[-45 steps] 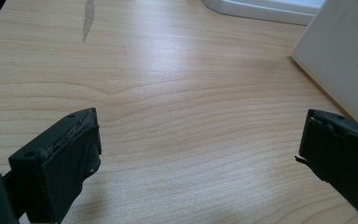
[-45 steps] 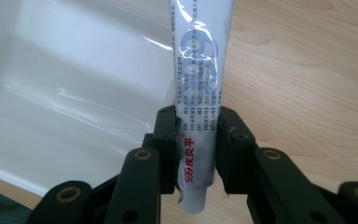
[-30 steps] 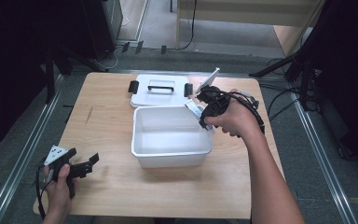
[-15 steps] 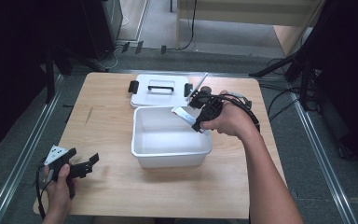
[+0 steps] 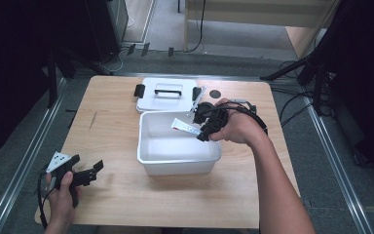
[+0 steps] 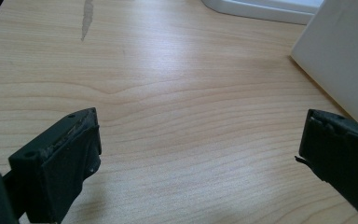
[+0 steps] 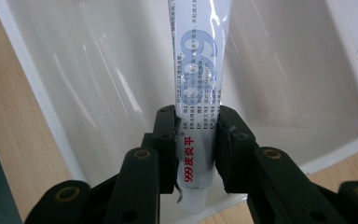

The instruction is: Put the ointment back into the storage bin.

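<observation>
A white ointment tube (image 7: pixel 196 79) with blue and red print is clamped between the jaws of my right gripper (image 7: pixel 195 149). In the high view the right gripper (image 5: pixel 203 129) holds the tube (image 5: pixel 185 127) over the far right part of an open white plastic bin (image 5: pixel 148 157), pointing left into it. The bin's inside (image 7: pixel 98 84) lies under the tube and looks bare. My left gripper (image 5: pixel 85 171) rests near the table's front left corner, open, its jaws (image 6: pixel 200 154) wide apart over bare wood.
The bin's white lid (image 5: pixel 165 93) with black handle and latches lies flat behind the bin. A thin pale stick (image 5: pixel 198 96) lies at the lid's right edge. The bin's wall (image 6: pixel 345 60) stands right of the left gripper. A dark mark (image 5: pixel 93 120) scars the wooden table (image 5: pixel 112 131).
My right gripper has carried the tube leftward and down, from beside the bin's far right corner to over its inside. The left gripper has stayed still.
</observation>
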Demonstrator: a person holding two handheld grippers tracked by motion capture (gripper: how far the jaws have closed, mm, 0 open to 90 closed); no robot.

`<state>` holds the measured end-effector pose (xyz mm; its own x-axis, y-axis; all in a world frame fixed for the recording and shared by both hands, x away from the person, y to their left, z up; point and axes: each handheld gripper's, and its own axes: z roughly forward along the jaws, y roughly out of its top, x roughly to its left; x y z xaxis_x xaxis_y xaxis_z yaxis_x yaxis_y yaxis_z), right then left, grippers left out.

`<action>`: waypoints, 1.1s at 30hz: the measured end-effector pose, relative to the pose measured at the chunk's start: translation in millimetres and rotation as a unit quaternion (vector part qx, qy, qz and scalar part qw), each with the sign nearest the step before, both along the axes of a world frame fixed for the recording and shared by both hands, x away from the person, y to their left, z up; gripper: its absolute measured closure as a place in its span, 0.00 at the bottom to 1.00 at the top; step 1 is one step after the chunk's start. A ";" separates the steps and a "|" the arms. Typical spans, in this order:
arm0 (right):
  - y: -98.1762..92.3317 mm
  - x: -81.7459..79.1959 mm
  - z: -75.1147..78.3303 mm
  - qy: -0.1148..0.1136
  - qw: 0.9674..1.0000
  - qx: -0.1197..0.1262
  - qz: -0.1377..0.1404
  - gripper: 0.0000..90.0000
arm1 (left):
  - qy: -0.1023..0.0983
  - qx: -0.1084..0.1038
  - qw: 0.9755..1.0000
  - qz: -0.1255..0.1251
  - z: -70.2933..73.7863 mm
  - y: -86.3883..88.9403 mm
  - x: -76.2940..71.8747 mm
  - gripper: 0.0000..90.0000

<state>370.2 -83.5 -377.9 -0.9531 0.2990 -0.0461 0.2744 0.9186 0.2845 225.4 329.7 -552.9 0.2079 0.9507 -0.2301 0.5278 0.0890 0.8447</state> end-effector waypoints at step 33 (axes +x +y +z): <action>9.0 2.9 -49.0 0.030 0.998 -0.053 0.016 0.81 | 0.001 0.000 1.000 0.000 0.0 0.0 -0.2 0.00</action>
<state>373.1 -74.5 -426.8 -0.9641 0.2647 -0.0190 0.2579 0.9513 0.1689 225.2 329.7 -552.9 0.2084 0.9506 -0.2301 0.5293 0.0883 0.8438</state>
